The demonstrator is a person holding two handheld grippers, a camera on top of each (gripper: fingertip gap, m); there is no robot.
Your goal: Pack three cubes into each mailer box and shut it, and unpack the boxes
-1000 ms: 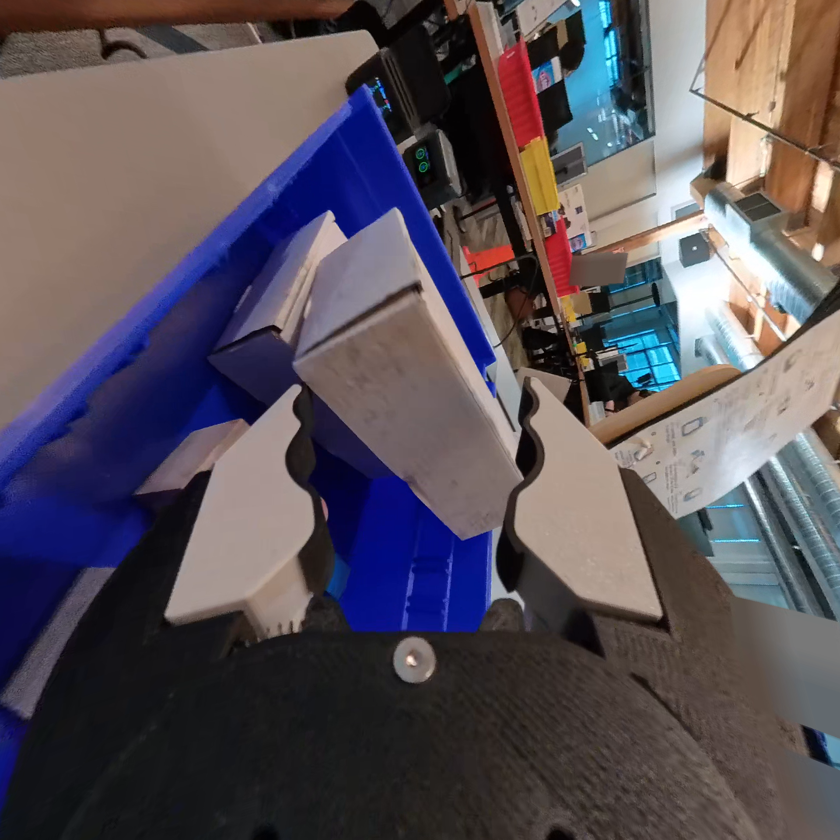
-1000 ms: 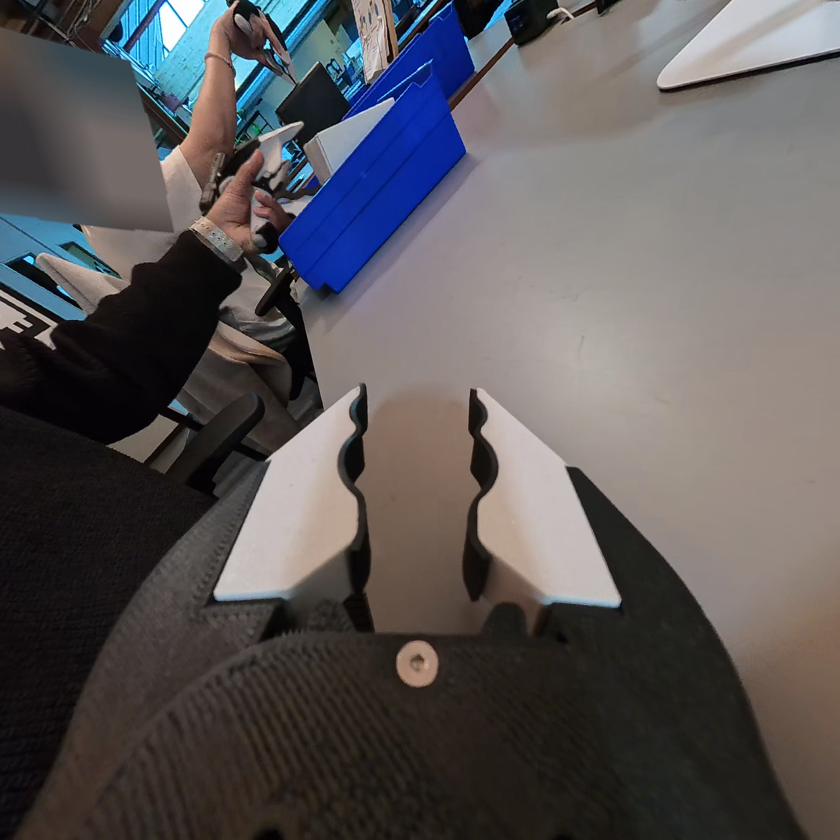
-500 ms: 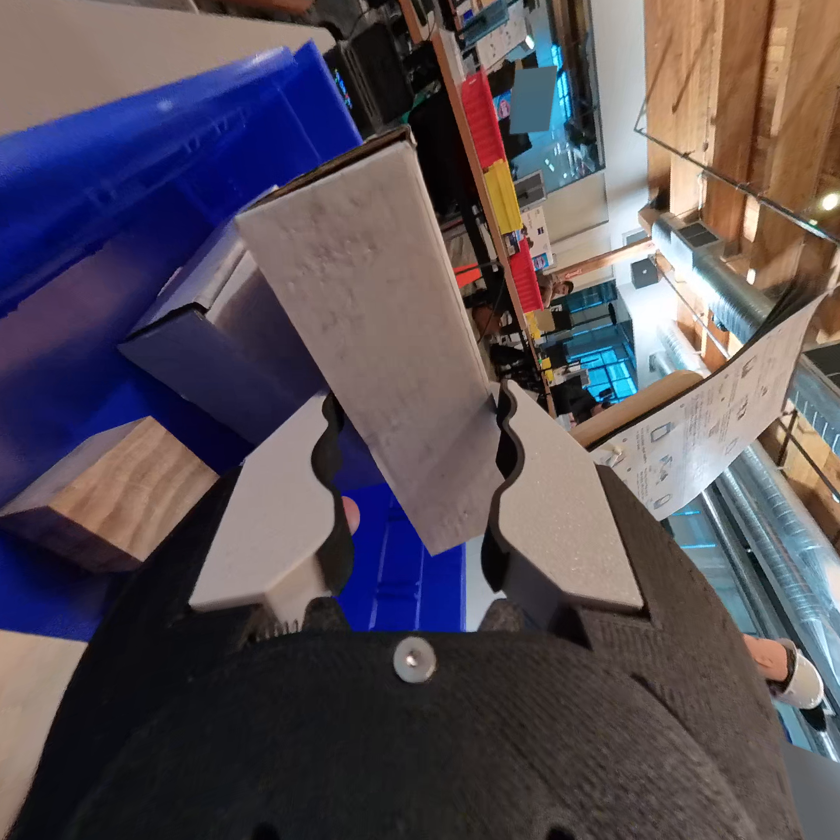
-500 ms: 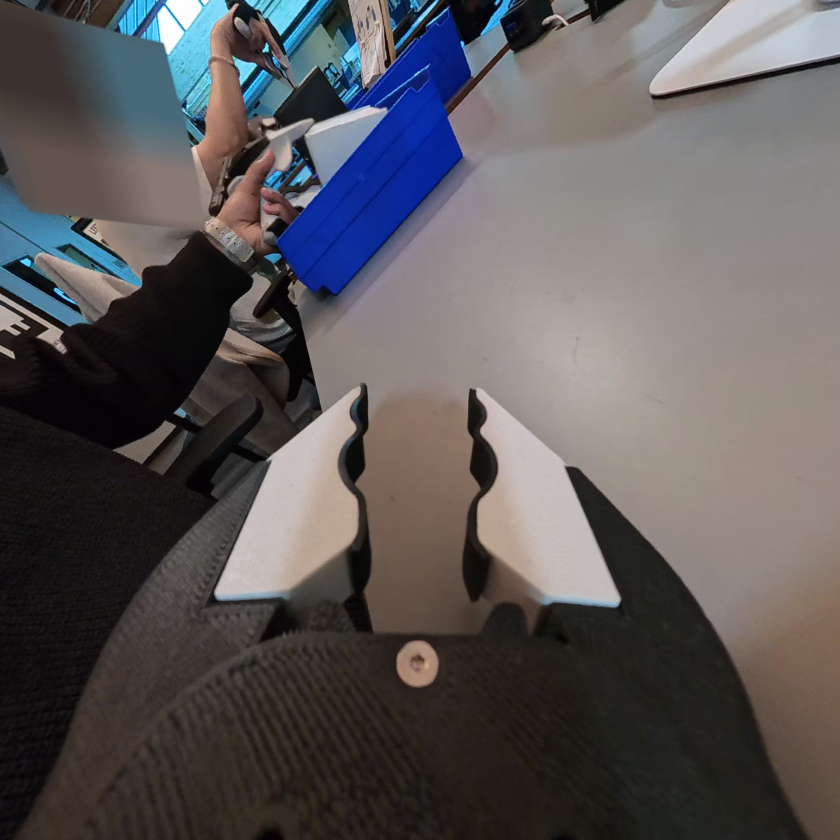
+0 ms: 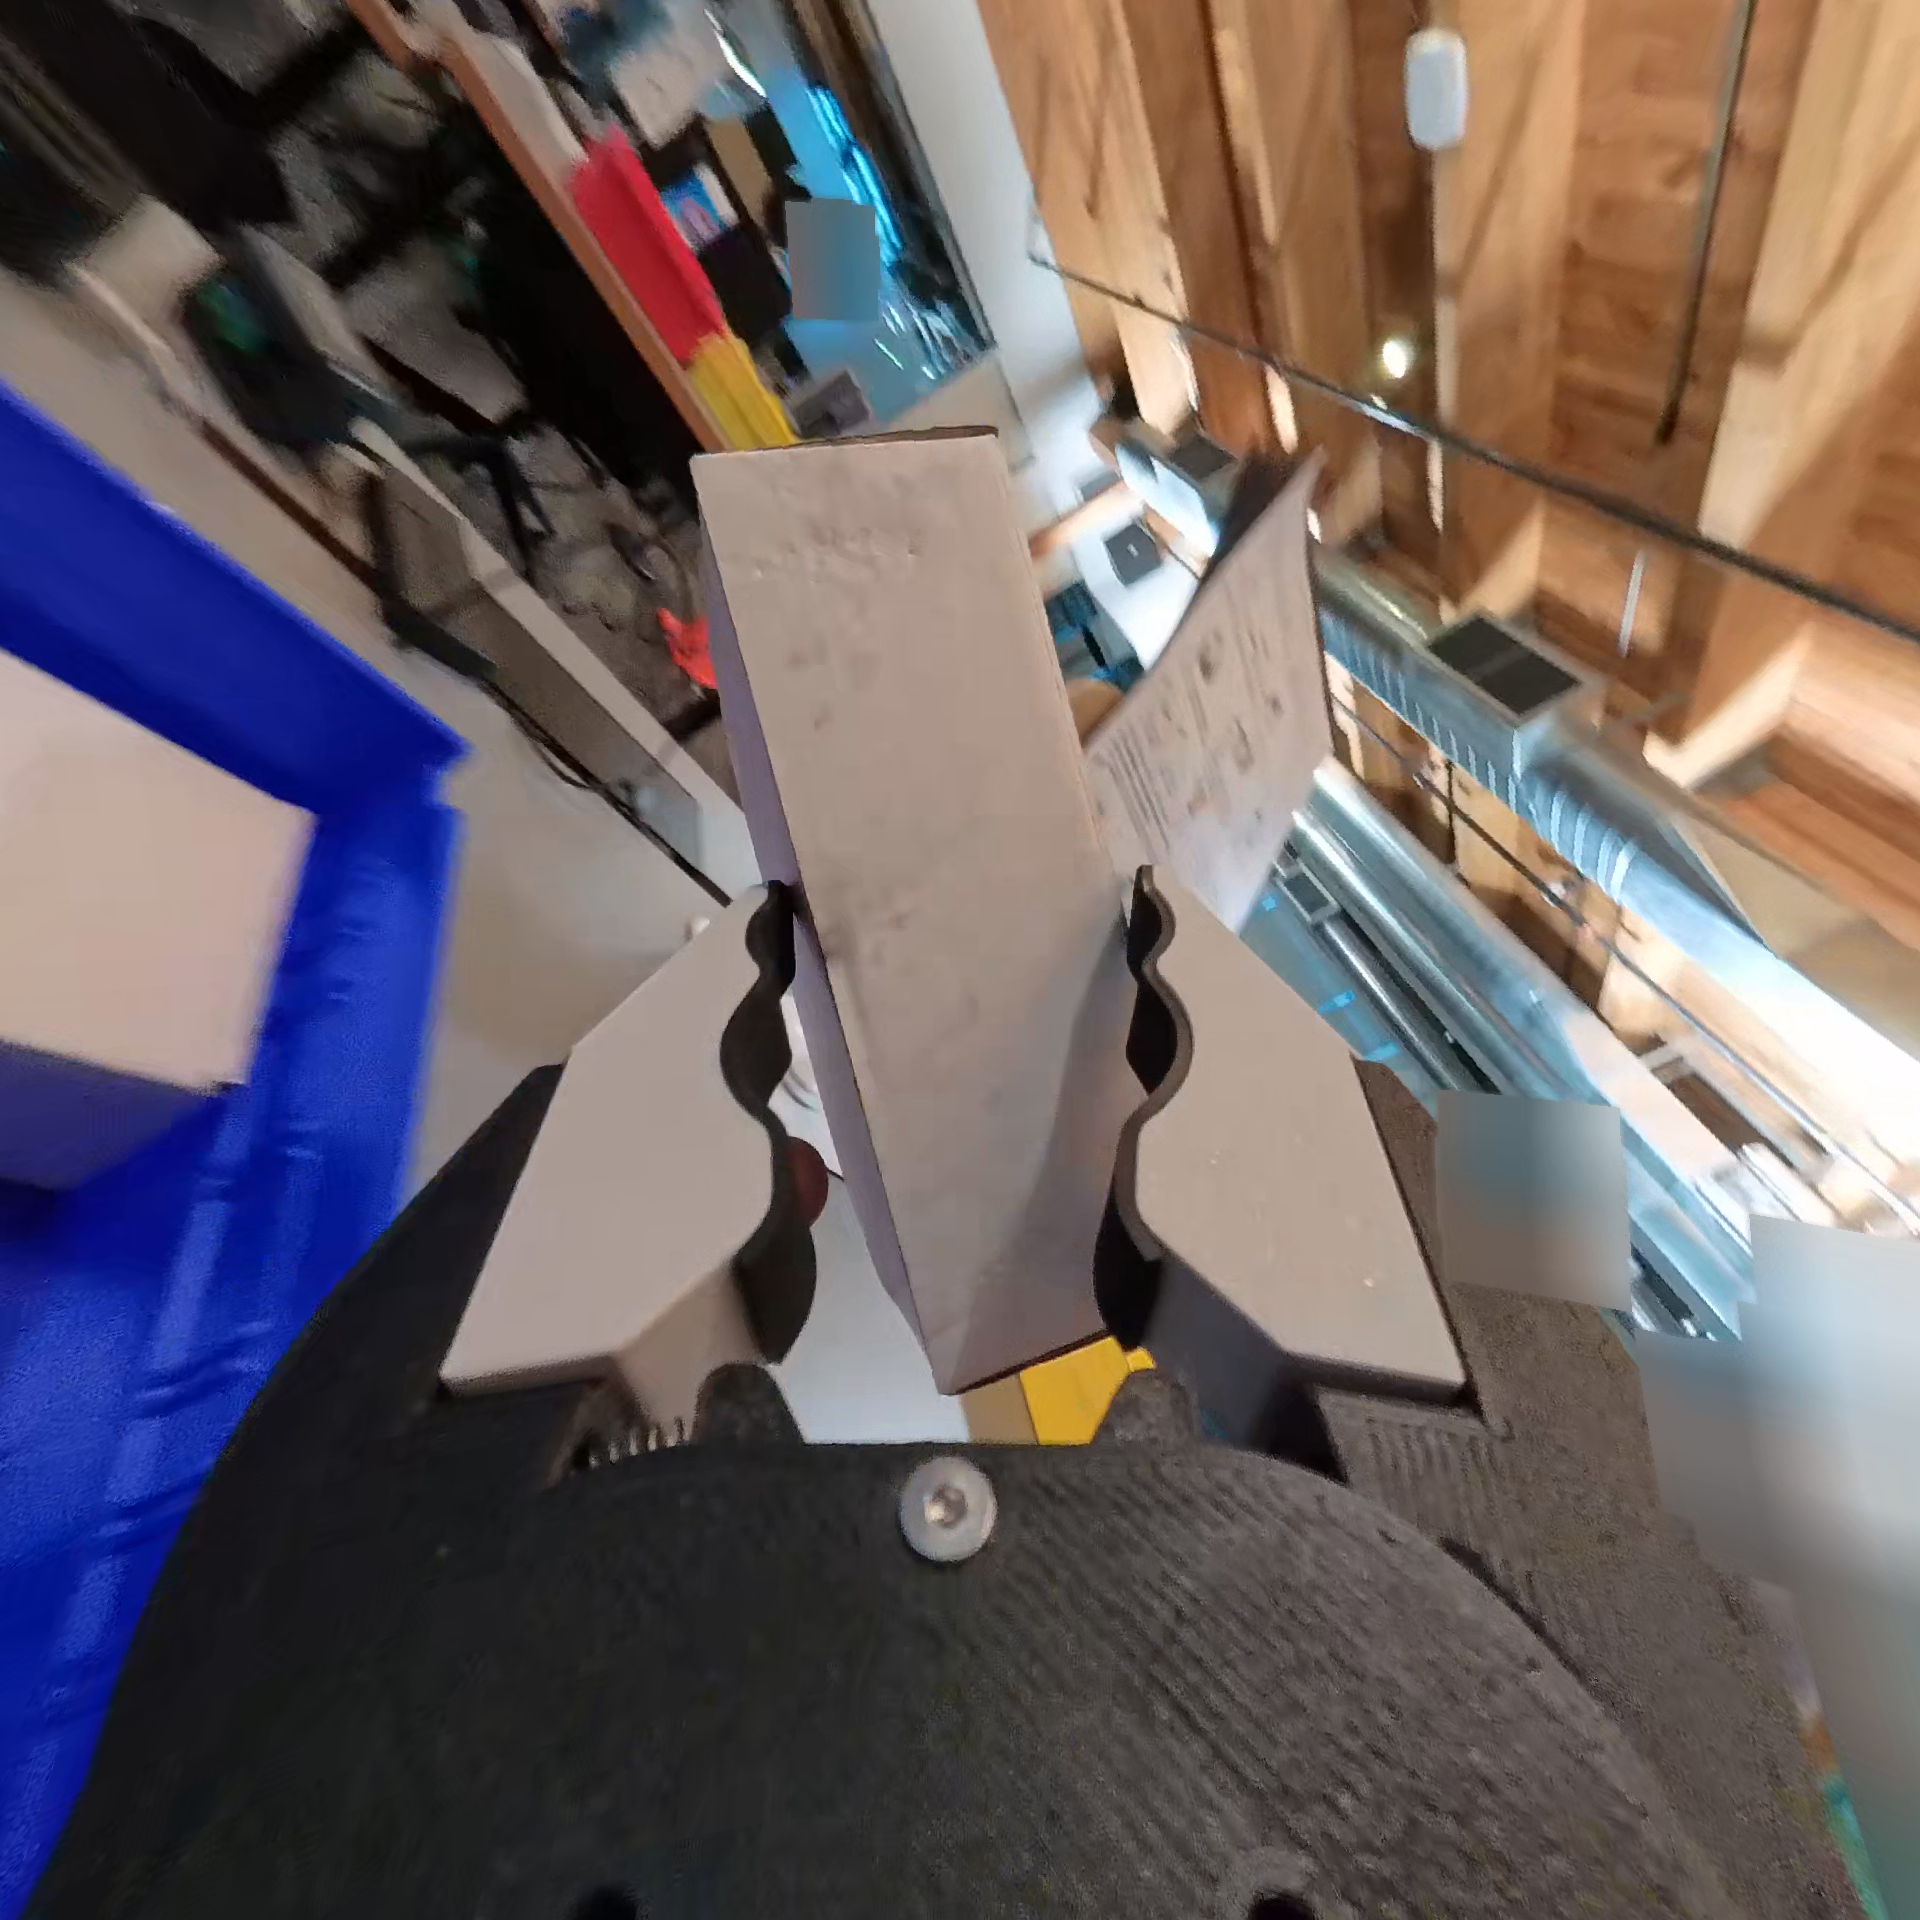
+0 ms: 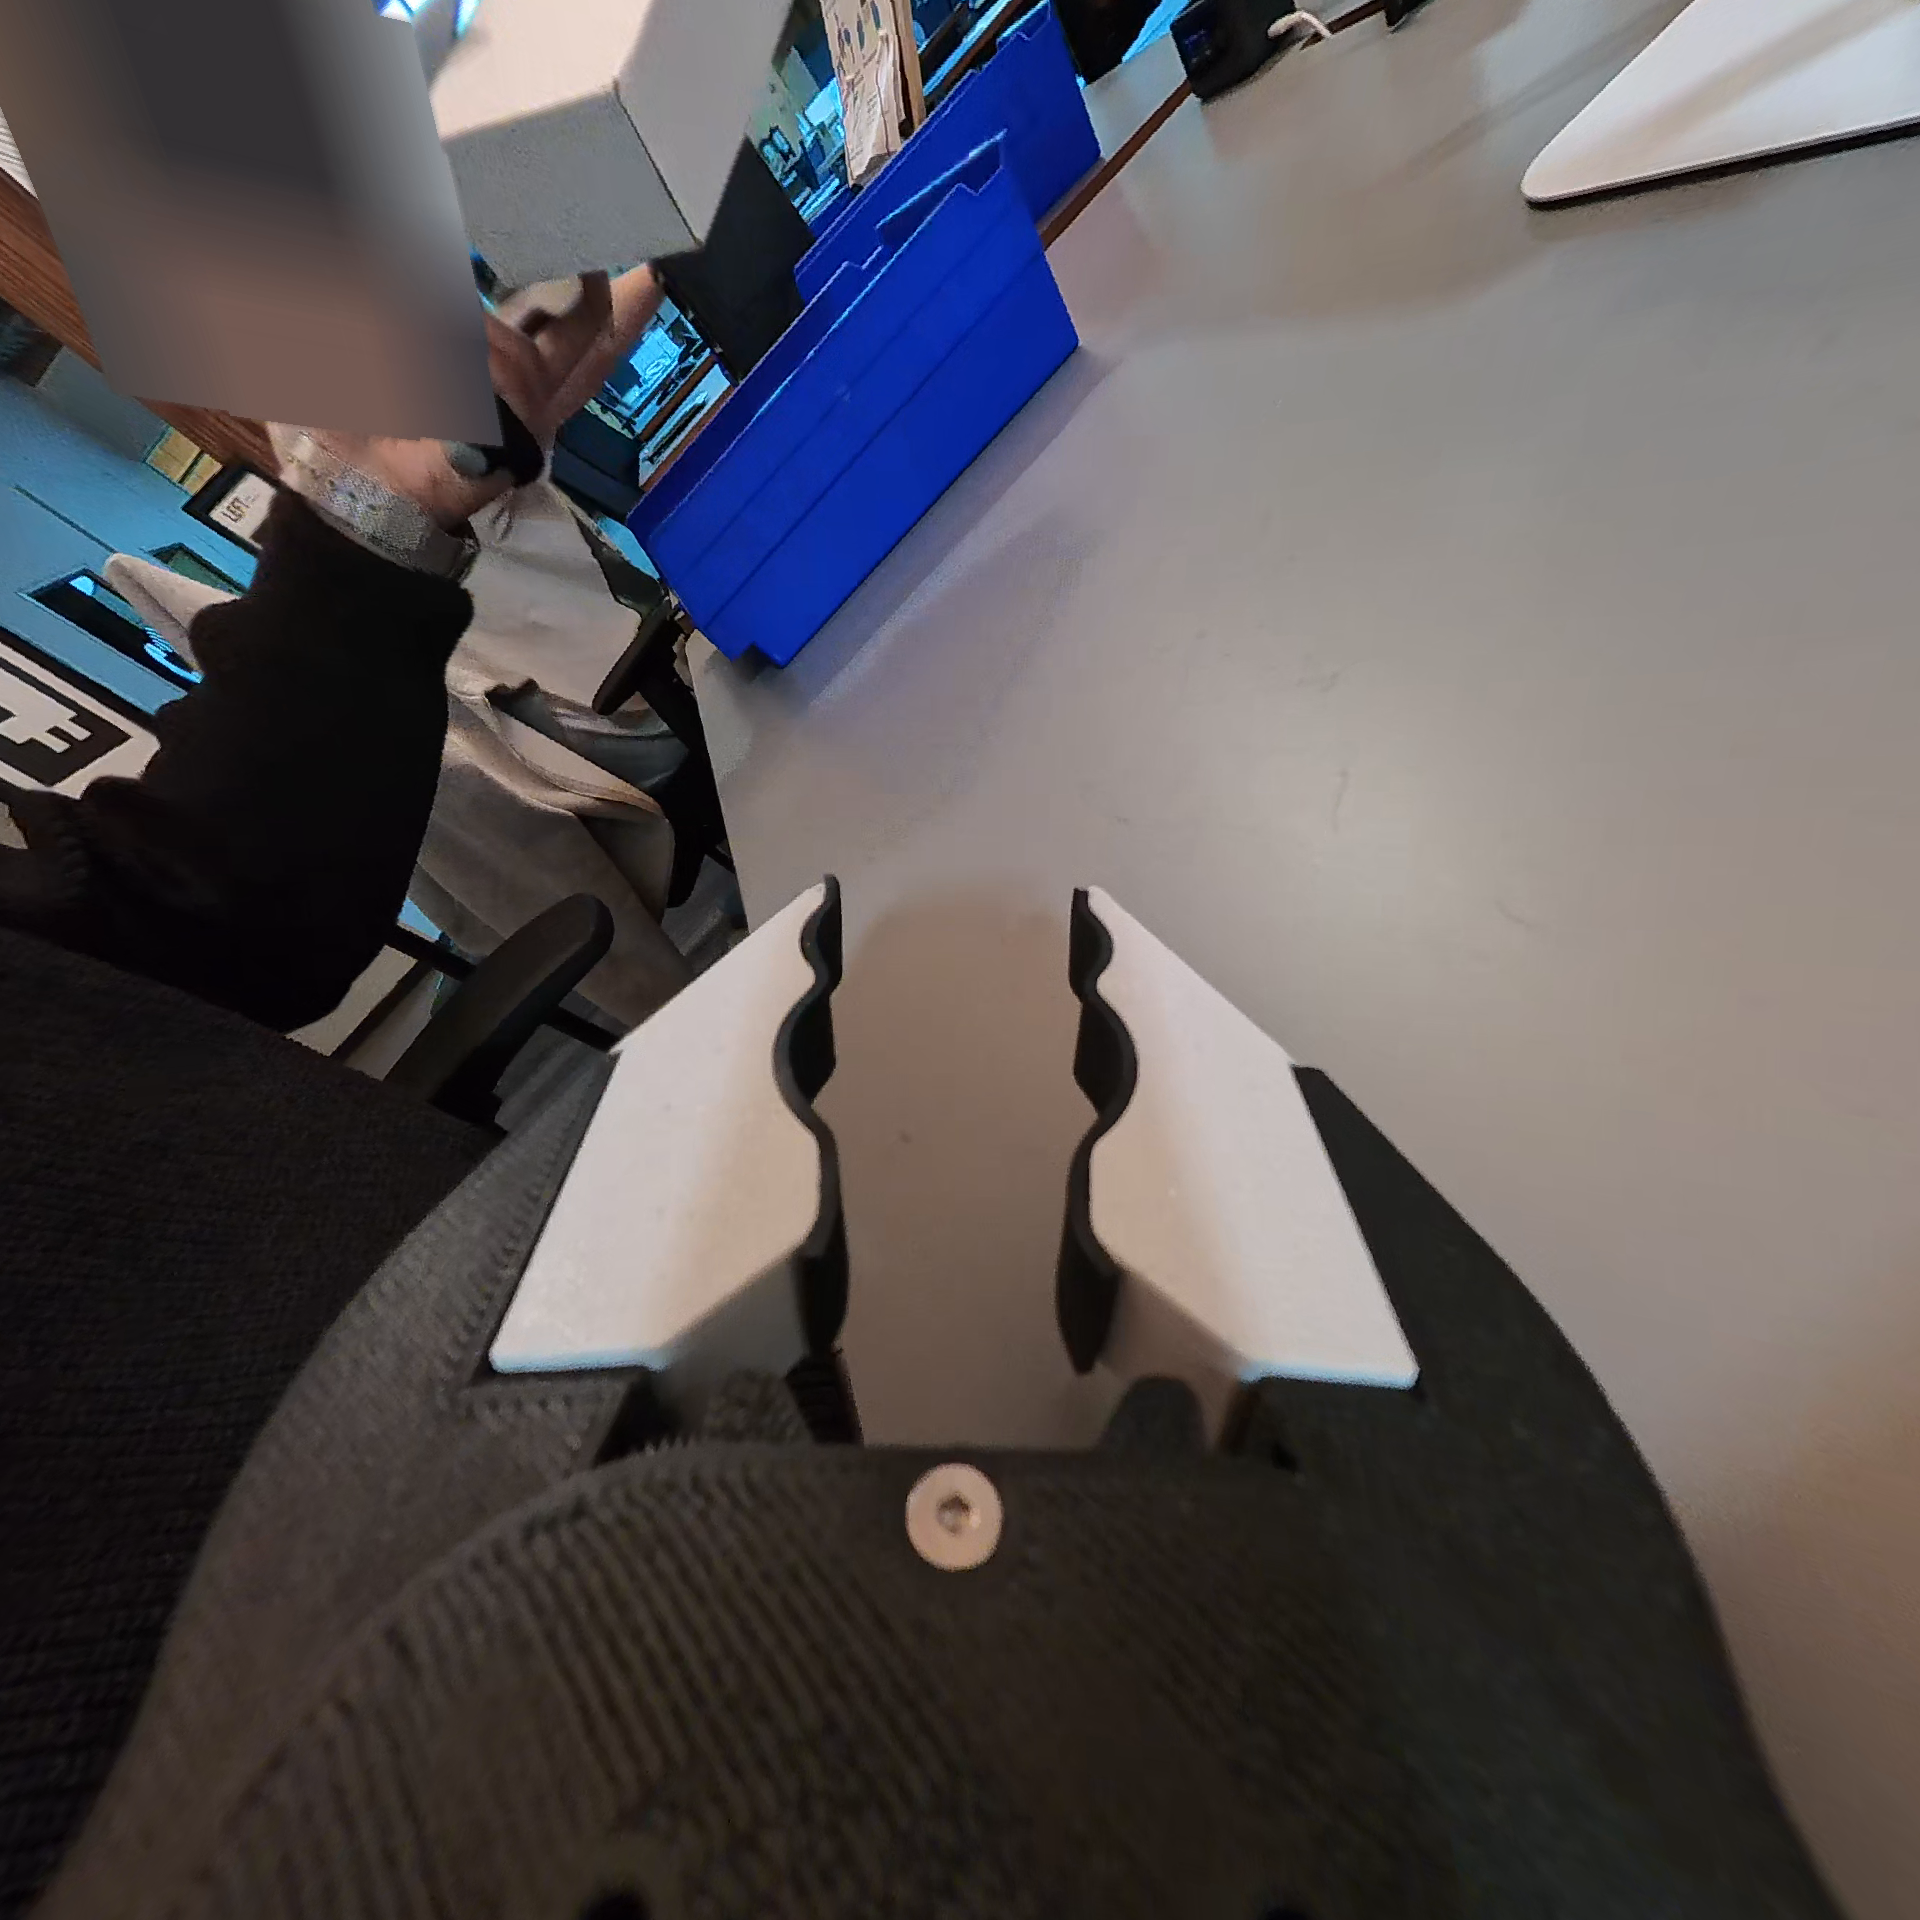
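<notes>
At far left in the left wrist view sits the blue bin [image 5: 208, 935], with another pale box [image 5: 125, 935] blurred inside it. Right of it, the left claw [image 5: 956, 1091] is clamped on a white mailer box [image 5: 914, 883], lifted clear of the bin and standing tall between the fingers; something yellow [image 5: 1070, 1397] peeks out under its lower end. In the right wrist view the same box [image 6: 592, 125] shows high at upper left, the bin [image 6: 873, 416] stands on the grey tabletop [image 6: 1455, 623], and the right claw [image 6: 951, 1091] hangs over bare tabletop, parted and empty. By my judgement the work is early: one box fetched, its contents unseen, opening and the other box remaining.
</notes>
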